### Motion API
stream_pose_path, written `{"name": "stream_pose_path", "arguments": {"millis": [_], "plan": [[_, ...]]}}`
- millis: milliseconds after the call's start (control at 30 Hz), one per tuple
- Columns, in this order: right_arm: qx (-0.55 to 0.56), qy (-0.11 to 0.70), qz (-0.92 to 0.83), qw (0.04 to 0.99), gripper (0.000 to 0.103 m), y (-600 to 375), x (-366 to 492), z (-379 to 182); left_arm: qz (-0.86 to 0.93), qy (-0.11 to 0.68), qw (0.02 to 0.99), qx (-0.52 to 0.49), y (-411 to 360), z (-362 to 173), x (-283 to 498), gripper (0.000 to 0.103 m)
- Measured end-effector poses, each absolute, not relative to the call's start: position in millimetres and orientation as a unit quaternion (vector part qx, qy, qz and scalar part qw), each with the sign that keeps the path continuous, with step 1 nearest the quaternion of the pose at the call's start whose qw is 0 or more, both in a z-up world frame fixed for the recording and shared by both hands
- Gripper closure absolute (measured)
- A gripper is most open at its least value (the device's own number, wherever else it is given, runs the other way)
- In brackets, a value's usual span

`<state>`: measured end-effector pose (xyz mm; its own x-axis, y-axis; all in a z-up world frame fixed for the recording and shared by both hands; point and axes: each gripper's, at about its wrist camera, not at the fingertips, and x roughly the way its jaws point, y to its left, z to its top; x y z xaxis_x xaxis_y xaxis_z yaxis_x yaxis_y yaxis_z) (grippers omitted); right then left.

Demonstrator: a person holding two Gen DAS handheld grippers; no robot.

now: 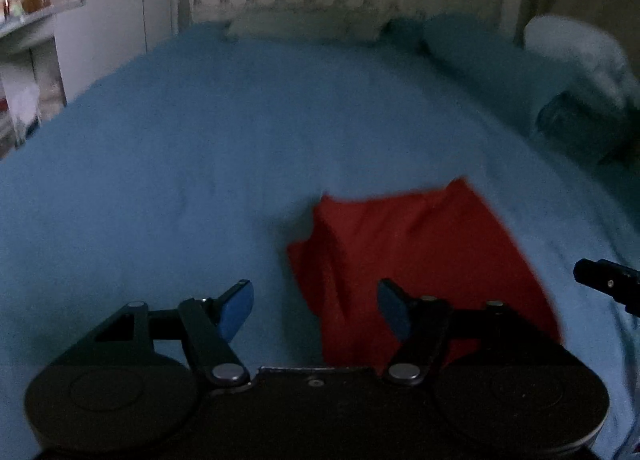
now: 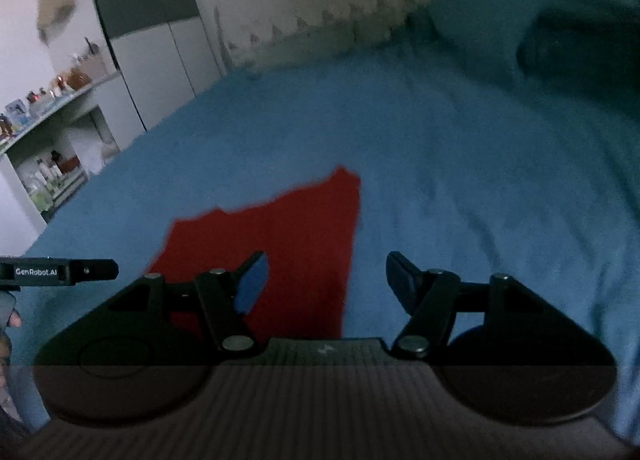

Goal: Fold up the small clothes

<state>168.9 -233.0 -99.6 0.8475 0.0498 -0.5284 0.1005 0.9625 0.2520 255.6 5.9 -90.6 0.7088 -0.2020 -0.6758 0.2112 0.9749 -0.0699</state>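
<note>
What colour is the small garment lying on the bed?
Red garment, plain; clearest in the left wrist view.

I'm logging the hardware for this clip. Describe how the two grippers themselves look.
Both look alike. The left gripper and right gripper are matte black, with two round housings at the base, angled link bars on silver pivot pins, and blue pads on the fingers. The left gripper's side, seen from the right wrist camera, carries white "GenRobot.AI" lettering. No cables or sleeves are visible.

Two low, close views across one bed (image 1: pixel 200 120), shared red cloth (image 2: pixel 288 228)
</note>
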Motion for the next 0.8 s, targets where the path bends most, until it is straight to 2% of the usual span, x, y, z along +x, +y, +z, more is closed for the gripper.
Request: {"name": "stream_pose_path", "arguments": {"millis": [67,100,133,300,500,800], "plan": [[0.123,0.254,-0.032,0.959,0.01,-223.5,147.7,-71.6,-0.107,0.345,0.932,0.011,6.2,-66.0,237.3,0.028],[0.117,0.243,-0.043,0.962,0.0,-219.8,138.1,-59.0,-0.1,0.333,0.938,0.017,5.5,-53.3,225.9,0.021],[0.11,0.231,-0.056,0.965,0.0,-214.9,126.3,-45.5,-0.087,0.322,0.942,0.026,3.9,-40.9,213.9,0.012],[0.091,0.219,-0.077,0.968,0.0,-194.5,77.3,10.4,-0.071,0.289,0.954,0.036,5.4,9.8,156.4,0.0],[0.026,0.265,-0.097,0.959,0.0,-165.9,26.0,49.2,-0.054,0.285,0.956,0.043,11.3,41.8,90.6,0.0],[0.021,0.338,-0.098,0.936,0.0,-137.3,-33.5,56.3,-0.066,0.337,0.939,0.008,25.0,22.7,42.0,0.0]]}}
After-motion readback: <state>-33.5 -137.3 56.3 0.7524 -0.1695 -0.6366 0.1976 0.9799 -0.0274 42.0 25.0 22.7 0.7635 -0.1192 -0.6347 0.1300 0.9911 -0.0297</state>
